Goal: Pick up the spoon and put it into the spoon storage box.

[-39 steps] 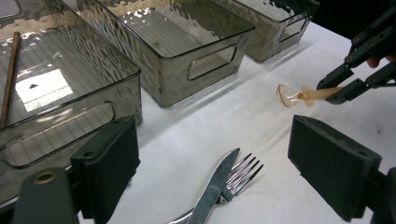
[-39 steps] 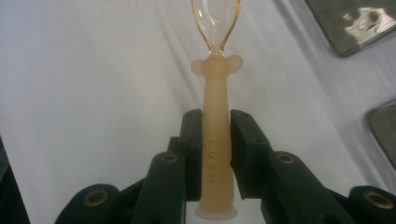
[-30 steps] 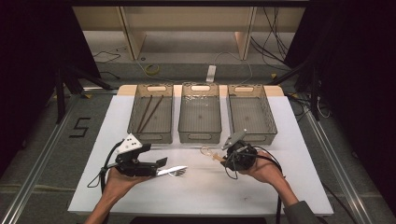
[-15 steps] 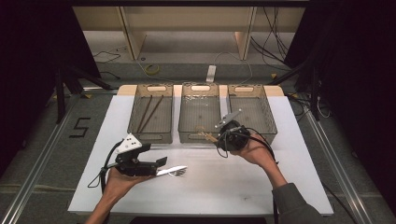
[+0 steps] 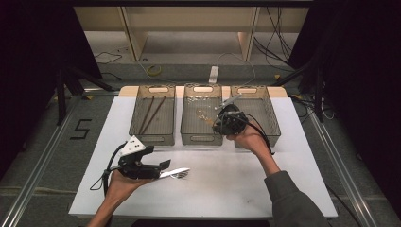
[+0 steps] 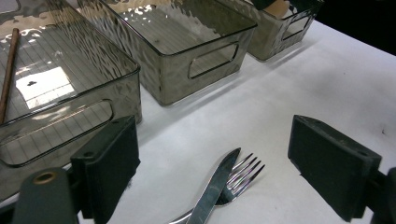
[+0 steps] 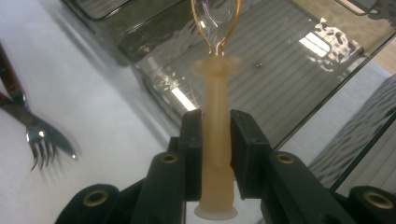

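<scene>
your right tongs (image 7: 212, 140) are clenched on the pale handle of a small whisk (image 7: 215, 116), its thin wire loop reaching out ahead of the tips over the middle bin (image 5: 202, 134). in the high view the right tongs (image 5: 218, 124) hang above that bin's right wall. the grip sits on the lower half of the handle, so the wire end is free to swing; judged from here, a quick tilt could let the smooth handle slide through the pads and drop outside the bin. the wire loop could also catch the bin's rim if you lower before the tips are past the wall, and a nudge could shove the light bin along the table (image 5: 236, 179).

your left tongs (image 6: 219, 158) stand released, jaws wide apart, low over the table. just ahead of them lie a knife (image 6: 212, 189) and a fork (image 6: 240, 175), crossed and touching, the knife on top. closing on both at once is the risk there: the blade would likely skid off the fork, and one piece could flick away across the table. beyond and to the left of the left tongs sits the left bin (image 6: 56, 93) with brown chopsticks (image 6: 8, 70) inside; the far bin (image 5: 255, 113) lies to the right of the right tongs.
</scene>
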A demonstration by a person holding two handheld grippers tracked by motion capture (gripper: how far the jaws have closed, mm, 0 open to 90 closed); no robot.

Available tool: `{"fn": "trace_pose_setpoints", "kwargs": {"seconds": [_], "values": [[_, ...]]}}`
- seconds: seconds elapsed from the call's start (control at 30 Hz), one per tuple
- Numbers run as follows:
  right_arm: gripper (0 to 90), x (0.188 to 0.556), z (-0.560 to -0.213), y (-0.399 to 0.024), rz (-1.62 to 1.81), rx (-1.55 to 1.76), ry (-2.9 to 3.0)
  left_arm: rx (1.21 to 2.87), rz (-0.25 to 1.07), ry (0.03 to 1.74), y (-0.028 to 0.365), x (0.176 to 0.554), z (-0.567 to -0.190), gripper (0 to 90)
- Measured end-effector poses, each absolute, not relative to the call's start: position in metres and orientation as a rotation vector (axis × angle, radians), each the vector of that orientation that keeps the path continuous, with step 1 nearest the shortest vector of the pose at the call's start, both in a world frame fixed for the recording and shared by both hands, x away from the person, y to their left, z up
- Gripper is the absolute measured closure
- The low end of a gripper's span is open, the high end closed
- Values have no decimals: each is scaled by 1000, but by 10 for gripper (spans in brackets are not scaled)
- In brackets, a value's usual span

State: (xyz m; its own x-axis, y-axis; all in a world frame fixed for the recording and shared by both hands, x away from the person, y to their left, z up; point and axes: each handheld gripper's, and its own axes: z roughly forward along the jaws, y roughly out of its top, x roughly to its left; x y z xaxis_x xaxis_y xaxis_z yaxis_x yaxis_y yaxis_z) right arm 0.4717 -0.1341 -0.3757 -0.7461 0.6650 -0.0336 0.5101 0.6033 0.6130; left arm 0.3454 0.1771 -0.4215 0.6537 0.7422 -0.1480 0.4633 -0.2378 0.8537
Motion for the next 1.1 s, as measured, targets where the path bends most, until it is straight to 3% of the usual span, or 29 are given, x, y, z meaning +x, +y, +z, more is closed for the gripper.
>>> {"fn": "trace_pose_setpoints", "kwargs": {"seconds": [1.1], "values": [[760,523,-387,-121,862,1200,2491,1890,360,950,179,346,-421,157]]}}
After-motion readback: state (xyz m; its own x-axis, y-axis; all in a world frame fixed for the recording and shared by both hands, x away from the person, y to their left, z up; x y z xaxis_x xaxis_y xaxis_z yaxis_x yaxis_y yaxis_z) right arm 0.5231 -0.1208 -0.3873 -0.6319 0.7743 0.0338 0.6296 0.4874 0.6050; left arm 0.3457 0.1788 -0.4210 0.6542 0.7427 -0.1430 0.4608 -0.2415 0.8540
